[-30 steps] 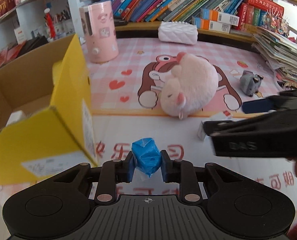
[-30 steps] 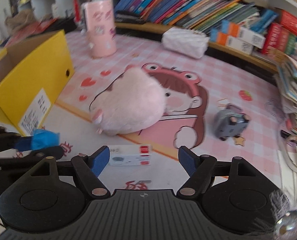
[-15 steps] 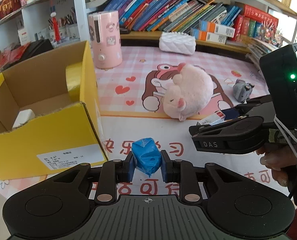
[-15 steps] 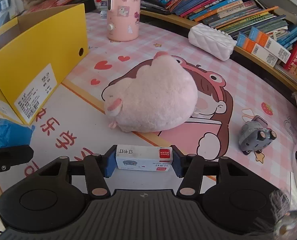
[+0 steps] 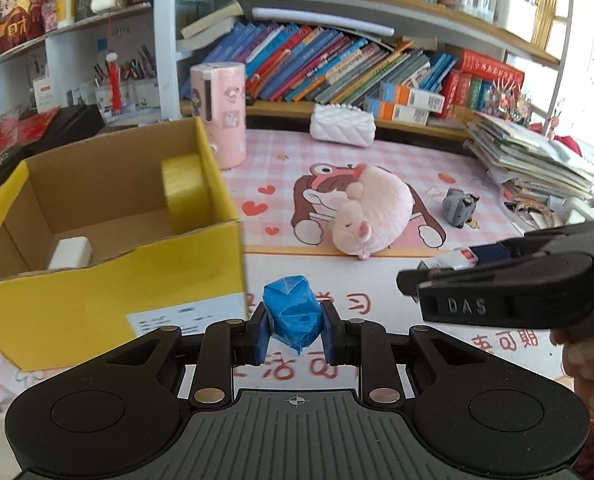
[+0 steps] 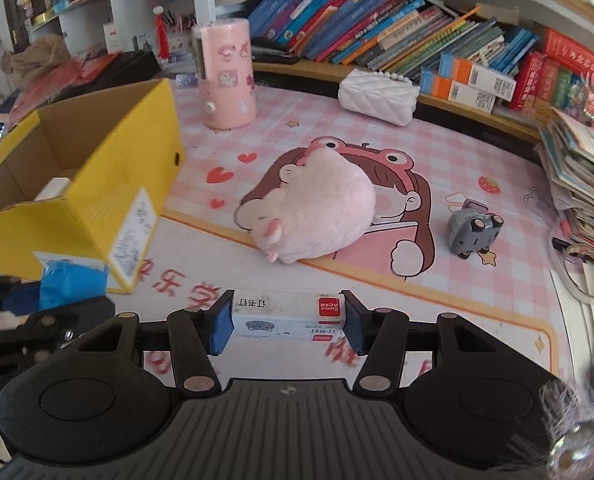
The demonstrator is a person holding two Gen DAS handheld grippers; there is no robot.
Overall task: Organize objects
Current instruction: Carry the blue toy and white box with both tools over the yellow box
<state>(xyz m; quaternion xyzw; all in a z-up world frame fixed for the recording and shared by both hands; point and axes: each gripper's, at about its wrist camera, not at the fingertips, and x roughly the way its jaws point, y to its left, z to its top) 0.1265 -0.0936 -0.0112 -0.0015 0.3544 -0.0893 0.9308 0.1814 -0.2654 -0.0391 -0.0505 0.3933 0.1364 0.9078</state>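
Note:
My left gripper (image 5: 293, 330) is shut on a small blue crumpled block (image 5: 293, 312), held above the desk mat just right of an open yellow cardboard box (image 5: 109, 284). Inside the box lies a white object (image 5: 69, 252). My right gripper (image 6: 287, 322) is shut on a small white staples box with a red label (image 6: 287, 314), lifted off the mat. In the left wrist view the right gripper (image 5: 449, 264) shows at the right edge with the white staples box (image 5: 455, 259) between its fingers. A pink plush toy (image 6: 317, 210) and a grey toy car (image 6: 471, 228) lie on the mat.
A pink cylinder (image 5: 219, 114) and a white quilted pouch (image 5: 343, 130) stand at the back of the desk. Leaning books (image 6: 377, 28) fill the shelf behind. A stack of papers (image 5: 533, 164) sits at the right. The yellow box (image 6: 77, 196) is at the left.
The right gripper closed on the white staples box and lifted it off the mat. Both grippers rose and drew back, so more of the yellow box's inside and the shelves show.

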